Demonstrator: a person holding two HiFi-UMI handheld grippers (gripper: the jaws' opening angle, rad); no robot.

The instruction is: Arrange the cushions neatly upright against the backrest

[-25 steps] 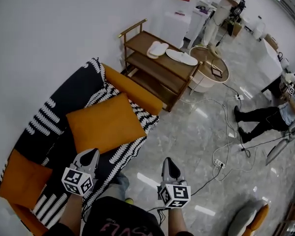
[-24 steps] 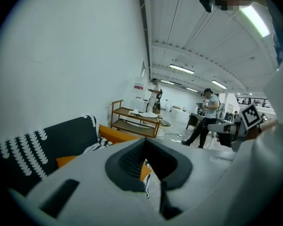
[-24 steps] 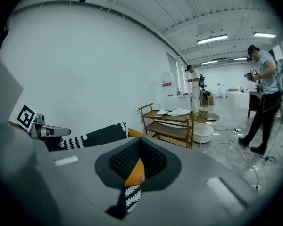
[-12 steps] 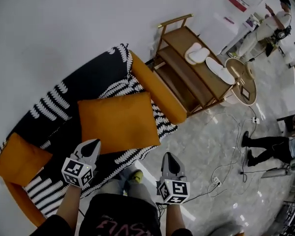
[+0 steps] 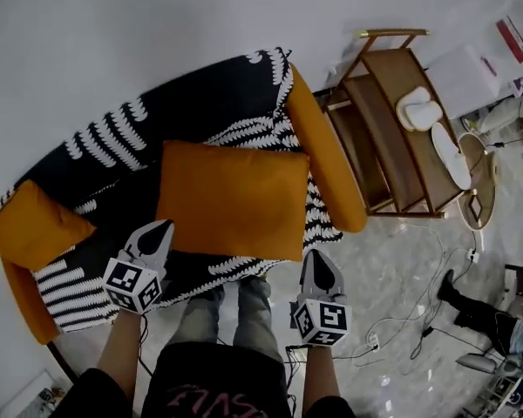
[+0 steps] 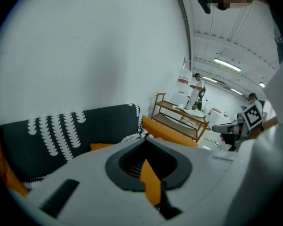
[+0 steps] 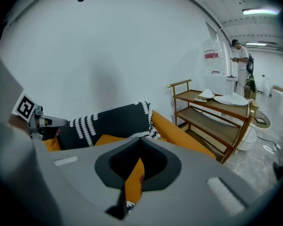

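A large orange cushion [image 5: 231,198] lies flat on the seat of the sofa, which is draped with a black-and-white patterned throw [image 5: 157,129]. A smaller orange cushion [image 5: 35,225] leans at the sofa's left end. My left gripper [image 5: 160,229] is shut and empty, its tip at the big cushion's near left corner. My right gripper [image 5: 318,258] is also shut and empty, just off the cushion's near right corner, over the floor. In the left gripper view the backrest [image 6: 61,131] fills the middle. The right gripper view shows the orange armrest [image 7: 179,135].
A wooden shelf rack [image 5: 379,146] with white slippers [image 5: 418,110] stands right of the sofa's orange arm [image 5: 322,159]. A round side table [image 5: 479,181], floor cables [image 5: 410,312] and a seated person's legs [image 5: 484,316] lie further right. A white wall is behind the sofa.
Both grippers have moved in and down toward the sofa. The big cushion now sits straight ahead between them. Both stay shut.
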